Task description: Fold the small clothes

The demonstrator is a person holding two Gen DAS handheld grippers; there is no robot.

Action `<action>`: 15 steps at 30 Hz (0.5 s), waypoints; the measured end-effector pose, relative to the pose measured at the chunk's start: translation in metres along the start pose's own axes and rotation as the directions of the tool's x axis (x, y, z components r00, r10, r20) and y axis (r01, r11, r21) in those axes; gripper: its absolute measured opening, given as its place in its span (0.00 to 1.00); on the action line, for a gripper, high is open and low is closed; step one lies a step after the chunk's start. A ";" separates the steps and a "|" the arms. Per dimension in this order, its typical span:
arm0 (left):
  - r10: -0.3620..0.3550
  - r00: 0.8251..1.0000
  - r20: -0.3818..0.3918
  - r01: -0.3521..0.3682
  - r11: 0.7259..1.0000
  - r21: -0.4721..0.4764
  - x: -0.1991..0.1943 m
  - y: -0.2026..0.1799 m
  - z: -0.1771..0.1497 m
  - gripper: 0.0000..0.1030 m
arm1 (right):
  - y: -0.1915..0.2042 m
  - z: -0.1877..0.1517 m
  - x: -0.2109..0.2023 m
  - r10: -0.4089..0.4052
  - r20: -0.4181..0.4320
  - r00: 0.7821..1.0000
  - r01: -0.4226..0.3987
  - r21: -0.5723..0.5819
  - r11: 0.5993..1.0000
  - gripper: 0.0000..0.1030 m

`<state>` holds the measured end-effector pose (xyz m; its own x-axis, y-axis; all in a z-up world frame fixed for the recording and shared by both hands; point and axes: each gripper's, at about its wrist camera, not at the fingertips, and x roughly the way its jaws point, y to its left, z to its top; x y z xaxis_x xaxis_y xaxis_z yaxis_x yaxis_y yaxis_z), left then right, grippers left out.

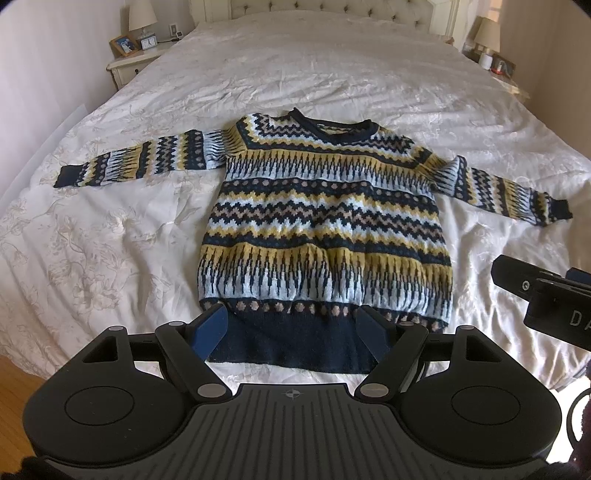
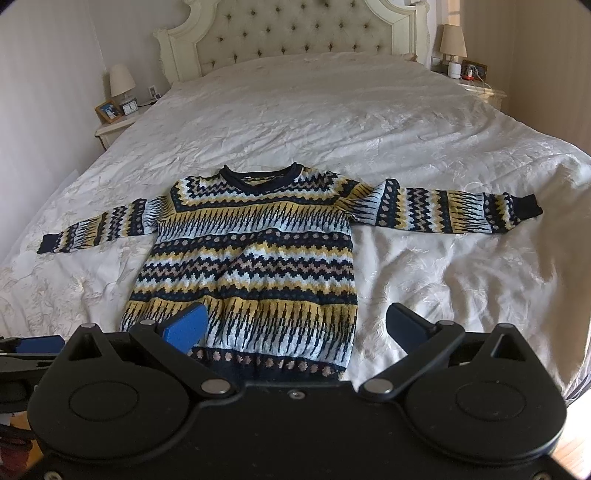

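Patterned sweater [image 1: 325,218] lies flat and face up on the white bedspread [image 1: 295,74], near the foot of the bed, collar toward the headboard [image 2: 295,33], both sleeves spread straight out to the sides, nothing folded yet, so this looks like the very start: laid out, first fold not begun. Left gripper [image 1: 291,328] hangs just over the dark hem band, jaws spread wide, nothing between the pads, no cloth pinched. Right gripper [image 2: 295,328] sits over the hem's right corner, also spread and empty; one blue pad over the knit, the other over bare bedspread. Next move likely calls for dropping onto the hem corners or going out to a sleeve cuff [image 2: 528,206] and pinching the knit without grabbing the bedspread under it. Room: plenty of bare bedspread beyond the collar and past the right sleeve; left cuff [image 1: 68,177] lies nearer the bed's side edge, hem close to the foot edge. Nightstands with lamps [image 2: 122,83] well apart, no obstruction
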<state>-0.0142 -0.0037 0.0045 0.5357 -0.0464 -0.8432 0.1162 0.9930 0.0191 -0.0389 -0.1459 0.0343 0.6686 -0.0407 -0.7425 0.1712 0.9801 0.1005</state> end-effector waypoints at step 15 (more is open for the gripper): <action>-0.001 1.000 -0.003 0.001 1.000 0.001 0.001 -0.001 -0.001 0.74 | 0.000 0.001 -0.002 0.005 -0.002 1.000 -0.005 0.003 1.000 0.99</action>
<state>-0.0150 -0.0045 0.0032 0.5331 -0.0474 -0.8447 0.1179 0.9929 0.0186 -0.0397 -0.1464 0.0358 0.6682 -0.0357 -0.7431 0.1703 0.9797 0.1061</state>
